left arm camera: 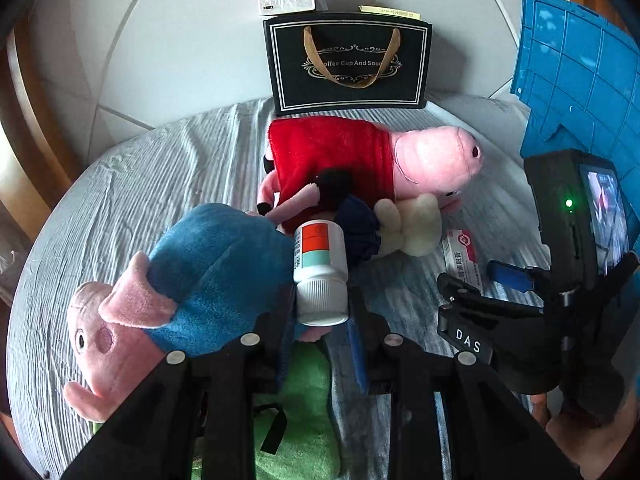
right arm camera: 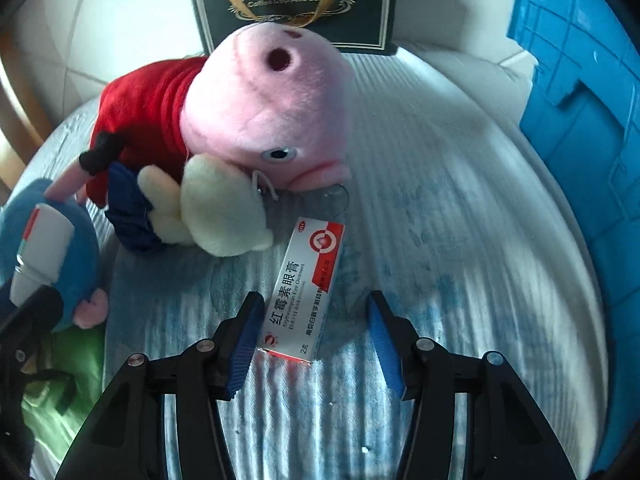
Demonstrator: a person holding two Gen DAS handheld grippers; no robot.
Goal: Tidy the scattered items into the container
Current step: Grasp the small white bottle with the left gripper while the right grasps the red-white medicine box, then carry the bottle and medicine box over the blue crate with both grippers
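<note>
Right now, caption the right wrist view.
Open right hand-held gripper straddling ointment box beside red-dressed pig plush.

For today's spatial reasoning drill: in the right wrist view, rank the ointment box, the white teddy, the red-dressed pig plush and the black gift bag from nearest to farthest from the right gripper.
1. ointment box, between the open fingers of the right gripper
2. white teddy, ahead left
3. red-dressed pig plush, behind the teddy
4. black gift bag, at the far edge

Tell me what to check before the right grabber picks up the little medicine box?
1. Right gripper open: ok.
2. Ointment box between its fingers: not ok, only the near end, hard against one pad.
3. Box free of the red-dress pig plush: ok, apart.
4. Left gripper shut on the pill bottle: ok.
5. Blue crate within reach: cannot tell.
</note>
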